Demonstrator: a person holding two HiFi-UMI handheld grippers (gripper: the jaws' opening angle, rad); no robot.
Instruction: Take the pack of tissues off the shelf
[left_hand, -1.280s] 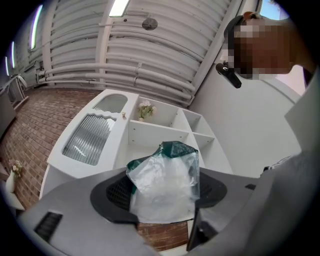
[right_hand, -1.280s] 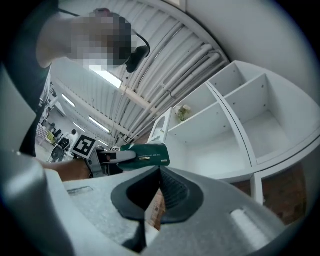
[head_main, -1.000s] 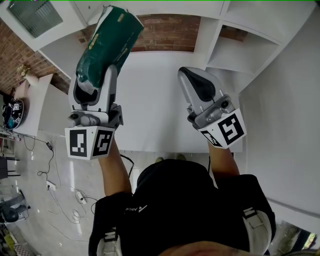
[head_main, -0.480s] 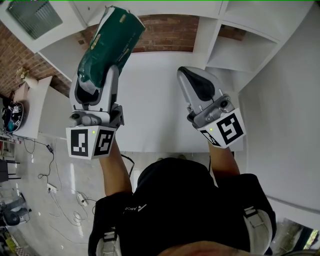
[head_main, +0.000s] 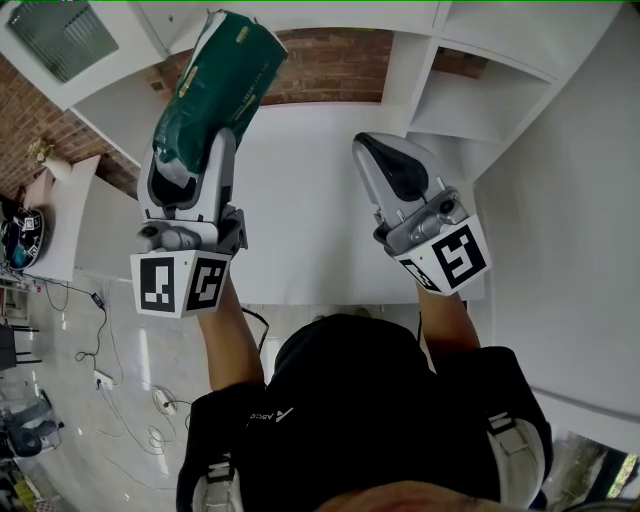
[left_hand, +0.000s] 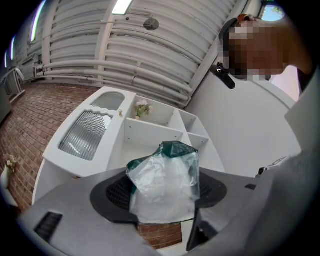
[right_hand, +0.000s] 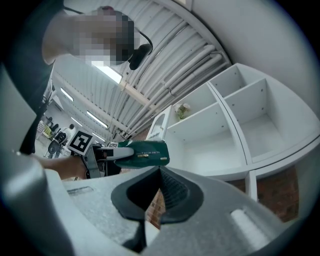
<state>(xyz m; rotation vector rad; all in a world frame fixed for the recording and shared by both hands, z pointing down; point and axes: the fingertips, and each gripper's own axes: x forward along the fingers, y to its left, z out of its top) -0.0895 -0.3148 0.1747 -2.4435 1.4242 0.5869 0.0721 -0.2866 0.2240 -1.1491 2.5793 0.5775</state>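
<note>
The left gripper (head_main: 196, 150) clamps the near end of a dark green, plastic-wrapped pack of tissues (head_main: 218, 80), held in the air at the left of the white shelf unit (head_main: 470, 105). The right gripper (head_main: 376, 152) is pinched together, empty. Clamped at one end only, the slick wrap might slip free, or its far end clip a board. Its gold print is too small to read.

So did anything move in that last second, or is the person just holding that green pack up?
Nothing visibly changed. The left gripper stays shut on the pack of tissues, held up in front of the white shelf. The right gripper stays shut and empty beside it.
</note>
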